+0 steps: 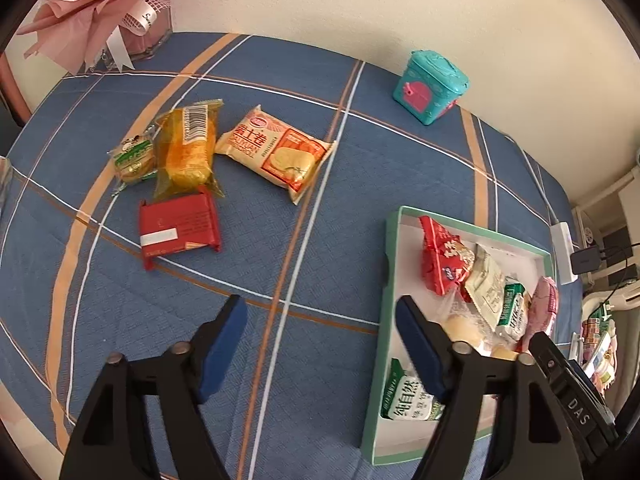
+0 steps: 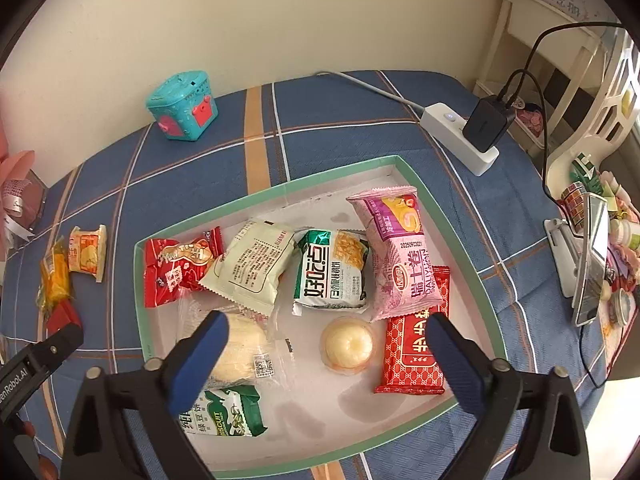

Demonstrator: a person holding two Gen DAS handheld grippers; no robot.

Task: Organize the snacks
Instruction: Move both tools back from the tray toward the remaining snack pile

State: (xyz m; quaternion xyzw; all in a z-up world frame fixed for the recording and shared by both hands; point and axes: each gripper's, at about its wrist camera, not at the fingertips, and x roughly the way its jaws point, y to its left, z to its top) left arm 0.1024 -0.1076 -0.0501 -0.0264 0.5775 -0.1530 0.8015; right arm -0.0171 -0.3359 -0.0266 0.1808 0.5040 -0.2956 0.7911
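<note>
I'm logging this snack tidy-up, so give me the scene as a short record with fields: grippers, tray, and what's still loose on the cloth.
left gripper: open, empty, over the blue plaid cloth
right gripper: open, empty, above the tray
tray: green-rimmed, holds several snack packets
loose snacks: orange roll packet, yellow cake packet, green biscuit packet, red packet
other: teal box near the wall
</note>
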